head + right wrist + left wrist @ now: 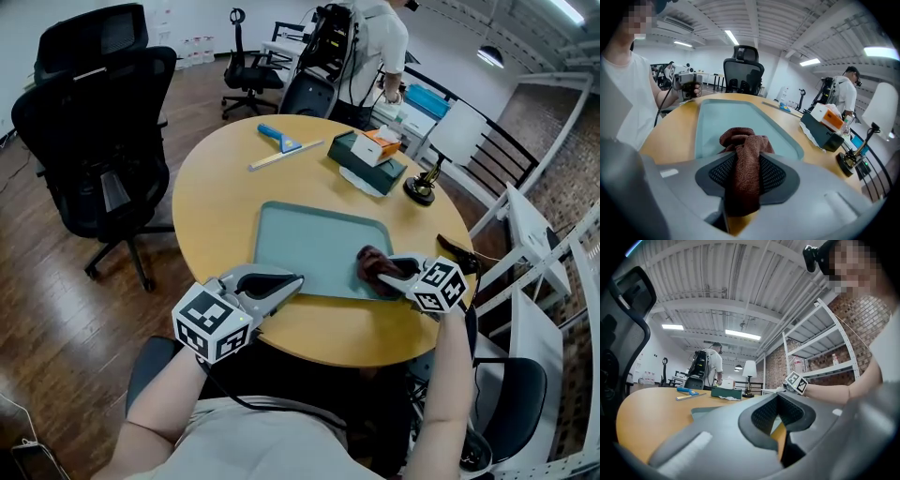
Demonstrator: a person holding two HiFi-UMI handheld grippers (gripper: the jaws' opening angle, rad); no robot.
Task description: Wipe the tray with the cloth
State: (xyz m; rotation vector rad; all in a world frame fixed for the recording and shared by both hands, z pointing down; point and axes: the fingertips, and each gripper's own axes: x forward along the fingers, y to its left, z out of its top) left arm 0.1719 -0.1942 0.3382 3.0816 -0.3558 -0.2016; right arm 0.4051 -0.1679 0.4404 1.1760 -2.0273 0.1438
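The round wooden table point(216, 187) fills the space in front of you. The pale green tray point(300, 234) lies flat on it, close to the table's near edge. Your left gripper point(298, 280) hovers at that near edge, just beside the tray's near left corner. Its jaw tips meet and nothing is between them. Your right gripper point(382, 272) tilts down over the tray's near right corner, jaws clamped on the brown cloth point(370, 260). The cloth bunches out past the jaws and rests on the tray's floor in that corner.
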